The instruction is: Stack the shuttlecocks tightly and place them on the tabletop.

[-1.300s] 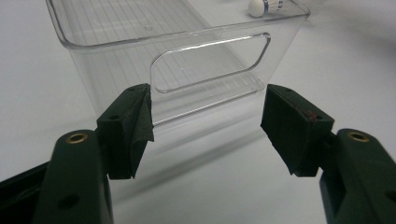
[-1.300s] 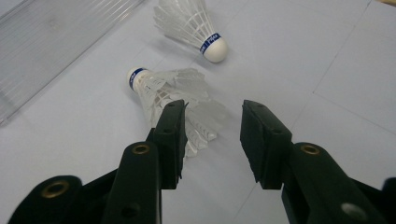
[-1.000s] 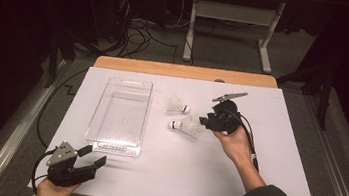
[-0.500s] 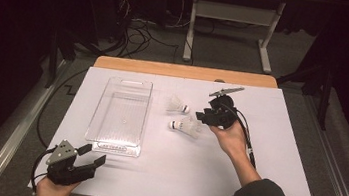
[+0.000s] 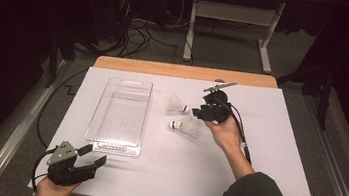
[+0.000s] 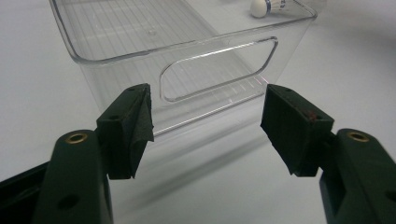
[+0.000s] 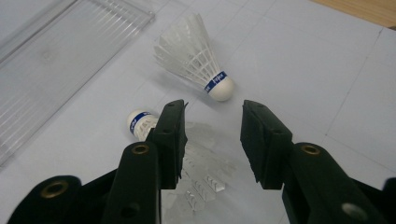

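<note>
Left gripper (image 5: pixel 92 158) parked at the near-left table corner, jaws spread wide with nothing between them. From the left gripper view its jaws face the near end wall of the clear bin (image 5: pixel 121 114), with the cut-out handle framed between them; the bin's far end is cut off by the top edge there. Same spot as a second ago.

Bin's long axis runs away from the person, sitting left of centre on the white table (image 5: pixel 162 177).

Far shuttlecock (image 5: pixel 177 105) lies on its side just right of the bin, cork toward the right gripper (image 5: pixel 196 115), feathers toward the bin. Near shuttlecock (image 5: pixel 185 127) lies beside it the other way round: cork toward the bin, skirt under the right gripper. The two are close, can't tell if they touch.

In the right gripper view the near one's skirt is partly hidden behind the left-hand jaw, and its lower feathers are blurred. Jaws about half open, straddling the skirt; pads not visibly pressing on it.

Versus a second ago: right gripper has slid left toward the shuttlecocks, and the near shuttlecock appears to have turned somewhat; jaw gap unchanged
</note>
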The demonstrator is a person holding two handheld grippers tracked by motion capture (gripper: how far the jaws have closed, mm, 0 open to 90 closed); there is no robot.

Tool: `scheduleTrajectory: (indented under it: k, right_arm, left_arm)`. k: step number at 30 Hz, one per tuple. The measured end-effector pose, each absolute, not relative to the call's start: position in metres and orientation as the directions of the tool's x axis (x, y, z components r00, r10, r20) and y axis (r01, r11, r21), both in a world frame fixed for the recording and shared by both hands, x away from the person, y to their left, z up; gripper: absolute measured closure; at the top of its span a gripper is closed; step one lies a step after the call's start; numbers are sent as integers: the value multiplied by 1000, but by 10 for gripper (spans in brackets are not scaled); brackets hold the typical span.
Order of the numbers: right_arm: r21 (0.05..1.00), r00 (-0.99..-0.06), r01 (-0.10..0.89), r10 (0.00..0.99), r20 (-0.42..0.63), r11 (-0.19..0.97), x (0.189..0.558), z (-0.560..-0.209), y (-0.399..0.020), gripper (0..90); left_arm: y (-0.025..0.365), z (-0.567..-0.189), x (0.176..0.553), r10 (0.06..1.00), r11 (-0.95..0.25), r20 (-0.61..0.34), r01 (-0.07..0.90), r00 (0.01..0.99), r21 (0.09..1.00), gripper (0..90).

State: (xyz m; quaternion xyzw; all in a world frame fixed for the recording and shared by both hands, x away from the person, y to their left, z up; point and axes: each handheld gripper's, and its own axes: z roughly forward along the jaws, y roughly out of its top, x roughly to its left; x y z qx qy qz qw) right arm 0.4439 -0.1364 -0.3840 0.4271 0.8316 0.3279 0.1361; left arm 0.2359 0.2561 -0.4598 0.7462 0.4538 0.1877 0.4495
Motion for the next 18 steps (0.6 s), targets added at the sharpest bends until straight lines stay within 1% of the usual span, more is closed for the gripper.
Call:
scheduleTrajectory:
  k: [18]
  right_arm:
    - [626, -589, 638, 808, 22, 448, 464, -381, -110, 608]
  left_arm:
    - [255, -460, 235, 840, -193, -127, 508, 528, 839, 345]
